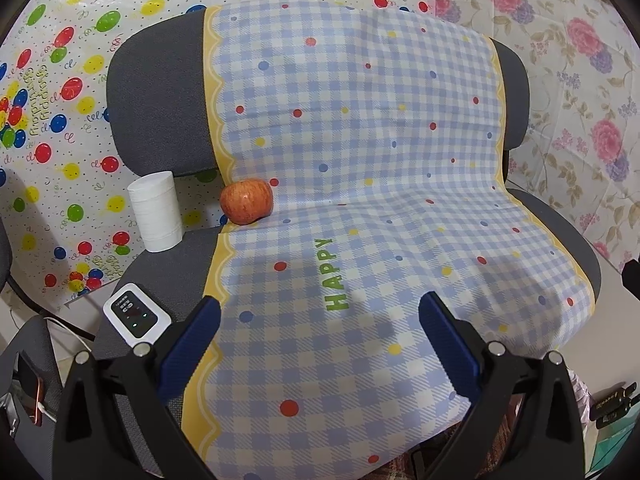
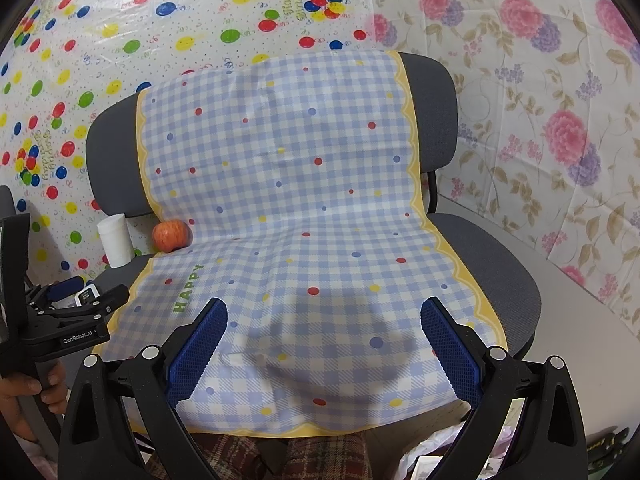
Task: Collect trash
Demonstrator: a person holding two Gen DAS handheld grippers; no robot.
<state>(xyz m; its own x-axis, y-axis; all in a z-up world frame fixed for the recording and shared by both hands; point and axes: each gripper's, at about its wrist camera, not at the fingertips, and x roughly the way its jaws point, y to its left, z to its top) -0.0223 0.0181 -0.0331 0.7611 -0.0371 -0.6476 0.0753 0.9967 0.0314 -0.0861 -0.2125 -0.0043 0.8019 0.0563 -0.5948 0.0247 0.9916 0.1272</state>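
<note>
A grey office chair (image 1: 156, 120) (image 2: 492, 264) is draped with a blue checked cloth (image 1: 360, 184) (image 2: 288, 200) printed "HAPPY". At the seat's back left stand a white paper roll (image 1: 156, 212) (image 2: 116, 240) and a red apple (image 1: 247, 201) (image 2: 171, 235). A small white device (image 1: 136, 316) with a dark screen lies on the seat's left edge. My left gripper (image 1: 320, 320) is open and empty above the seat's front; it also shows in the right wrist view (image 2: 76, 296) at far left. My right gripper (image 2: 324, 320) is open and empty over the cloth's front.
Balloon-print sheeting (image 1: 60, 80) covers the wall at left, floral sheeting (image 2: 540, 100) at right. A white plastic bag (image 2: 432, 456) lies low right of the chair. A second chair with a phone and cable (image 1: 32, 392) stands at far left.
</note>
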